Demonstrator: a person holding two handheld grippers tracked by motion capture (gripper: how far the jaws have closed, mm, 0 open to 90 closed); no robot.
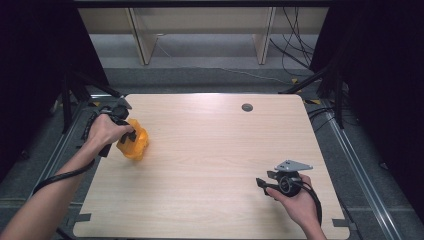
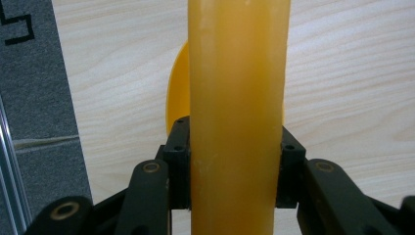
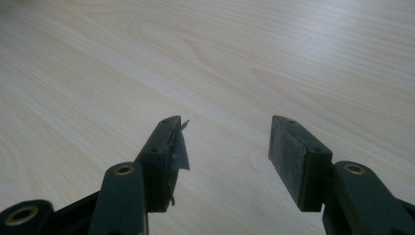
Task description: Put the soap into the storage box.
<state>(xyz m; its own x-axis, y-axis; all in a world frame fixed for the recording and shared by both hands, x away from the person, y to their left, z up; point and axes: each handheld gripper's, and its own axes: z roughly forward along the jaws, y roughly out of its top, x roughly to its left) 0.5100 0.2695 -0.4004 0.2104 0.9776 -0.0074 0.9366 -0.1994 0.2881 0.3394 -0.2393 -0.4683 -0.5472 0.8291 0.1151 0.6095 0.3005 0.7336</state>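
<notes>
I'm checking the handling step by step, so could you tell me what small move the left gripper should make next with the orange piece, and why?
Probably carry it a little inward. The left gripper is clamped on the orange plastic piece, both pads pressing its sides, near the left edge of the table. The right gripper waits open over bare wood, holding nothing.

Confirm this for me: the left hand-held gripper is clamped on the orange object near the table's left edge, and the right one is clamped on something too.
Wrong on the right one. The right hand-held gripper is open with nothing between its jaws, as the right gripper view shows. The left hand-held gripper is indeed clamped on the orange object near the table's left edge.
</notes>
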